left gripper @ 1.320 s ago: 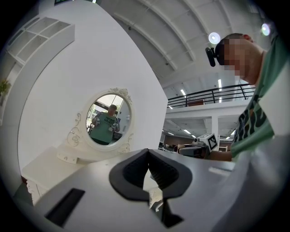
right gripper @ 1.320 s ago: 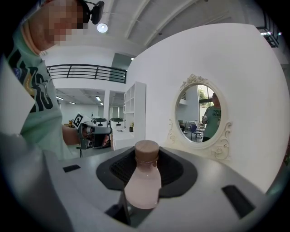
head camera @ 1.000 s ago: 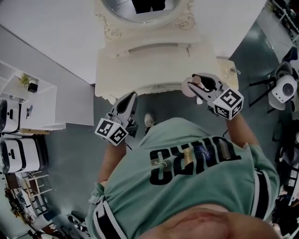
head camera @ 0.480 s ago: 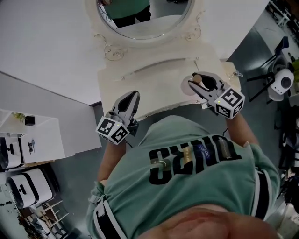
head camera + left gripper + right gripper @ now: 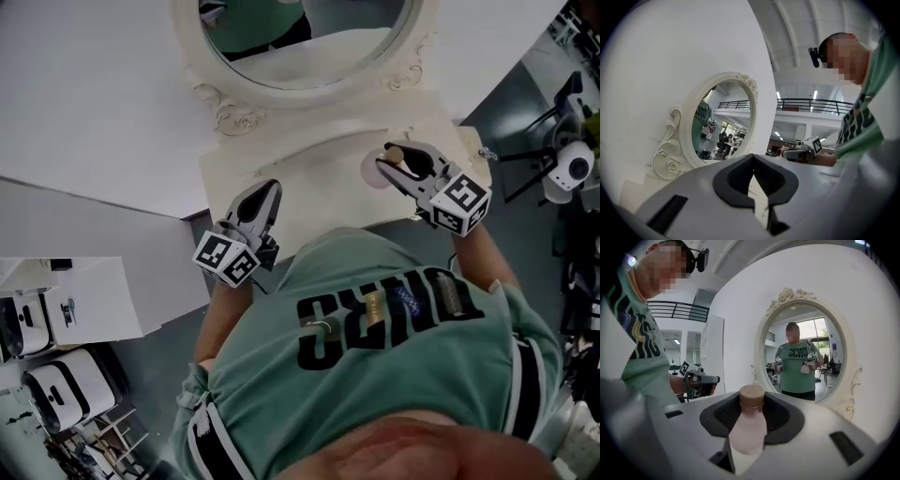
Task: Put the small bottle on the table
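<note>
The small bottle [image 5: 748, 432] is pale pink with a brown cap, and my right gripper [image 5: 752, 411] is shut on its body, holding it upright. In the head view the bottle [image 5: 380, 170] and right gripper [image 5: 392, 161] hang over the right part of the cream dressing table [image 5: 319, 178]. My left gripper [image 5: 269, 189] is over the table's front left edge, its jaws shut with nothing between them. In the left gripper view the left gripper [image 5: 753, 161] points level past the oval mirror [image 5: 719, 129].
An ornate oval mirror [image 5: 300, 37] stands at the back of the table against a white wall. White shelves [image 5: 56, 309] stand on the grey floor to the left. A chair and a white device [image 5: 572, 164] are at the right.
Both grippers have moved forward with the person toward the dressing table, from its front edge to over its top. The bottle stays in the right gripper.
</note>
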